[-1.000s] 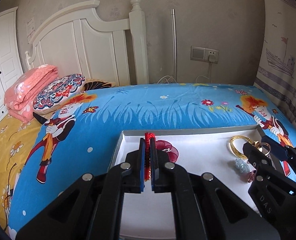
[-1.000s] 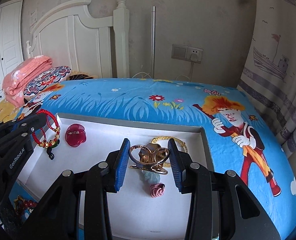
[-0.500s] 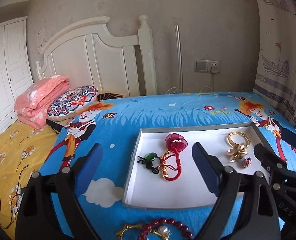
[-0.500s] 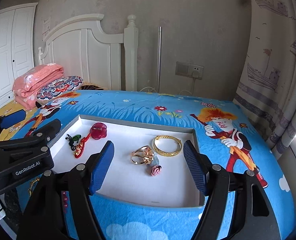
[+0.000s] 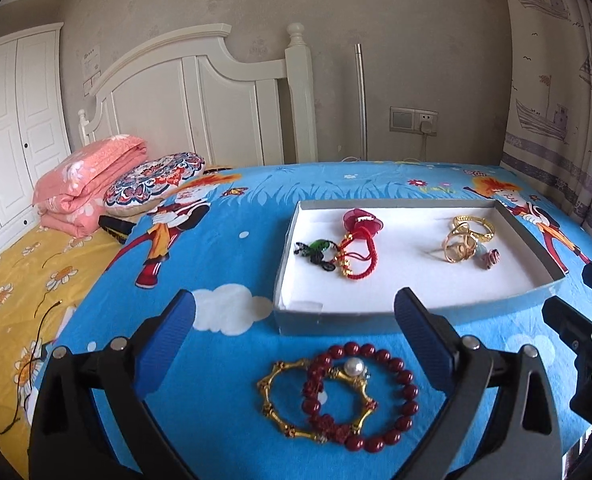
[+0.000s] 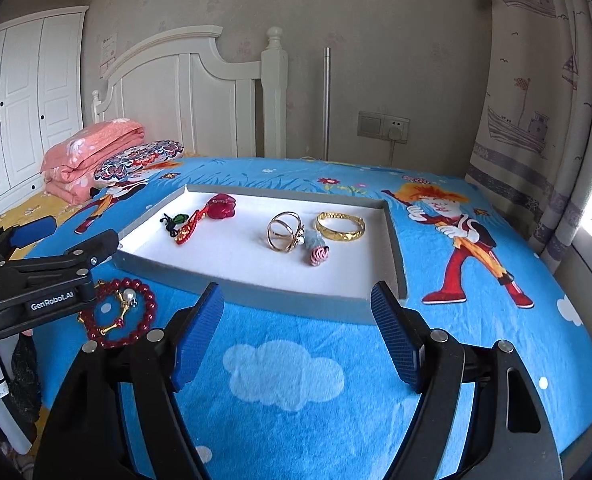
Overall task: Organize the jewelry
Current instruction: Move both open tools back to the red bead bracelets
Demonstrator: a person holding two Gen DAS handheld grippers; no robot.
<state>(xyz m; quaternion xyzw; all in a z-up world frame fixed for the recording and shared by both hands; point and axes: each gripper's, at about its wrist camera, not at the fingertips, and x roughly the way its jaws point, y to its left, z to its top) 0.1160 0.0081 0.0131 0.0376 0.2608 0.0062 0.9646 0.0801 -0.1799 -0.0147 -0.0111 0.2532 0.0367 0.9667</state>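
A grey tray point(image 5: 411, 316) with a white floor lies on the blue bedspread. In it lie a red cord bracelet point(image 5: 357, 258), a dark red flower clip point(image 5: 363, 220), a gold bangle point(image 5: 473, 226), a gold ring piece point(image 5: 457, 246) and a small pink charm point(image 5: 491, 258). In front of the tray, on the bedspread, lie a dark red bead bracelet point(image 5: 361, 392) and a gold link bracelet point(image 5: 280, 396). My left gripper point(image 5: 294, 338) is open and empty above them. My right gripper point(image 6: 296, 334) is open and empty, short of the tray point(image 6: 296, 300).
Pink folded quilt point(image 5: 84, 184) and patterned pillow point(image 5: 154, 178) lie far left by the white headboard point(image 5: 200, 100). A curtain point(image 6: 543, 120) hangs on the right. The bed's near edge lies just under both grippers.
My left gripper let go of the red cord bracelet in the tray and opened. My right gripper released the gold ring piece. Both pulled back toward the bed's near edge.
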